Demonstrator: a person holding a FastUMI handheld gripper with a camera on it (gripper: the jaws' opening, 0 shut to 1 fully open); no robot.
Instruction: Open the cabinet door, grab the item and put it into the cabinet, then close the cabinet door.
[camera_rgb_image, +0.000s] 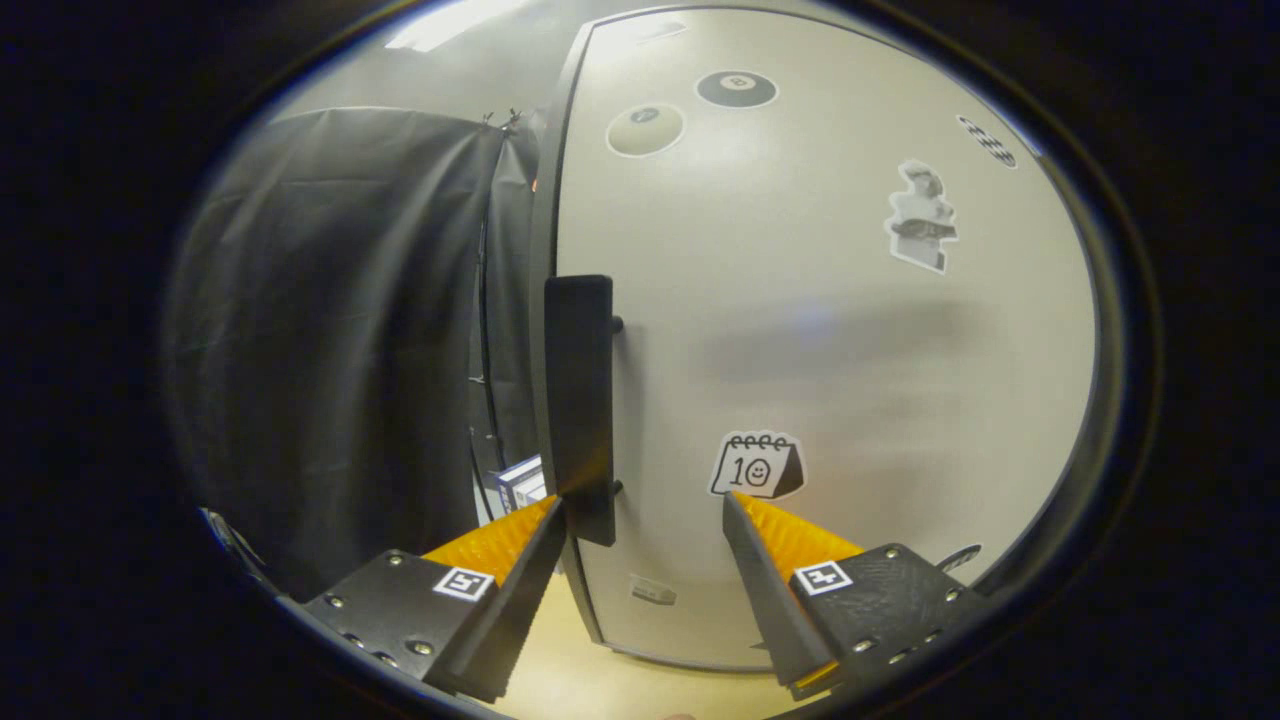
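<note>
While the hand-held gripper (645, 515) sits wide open, the black handle (579, 400) on the cabinet door (830, 330) stands at 11 o'clock, stickers (757, 466) dead ahead.

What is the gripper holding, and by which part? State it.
Nothing is held. The gripper is open, its fingers spread just short of the cabinet door, with the black door handle near the left fingertip but not clamped.
</note>
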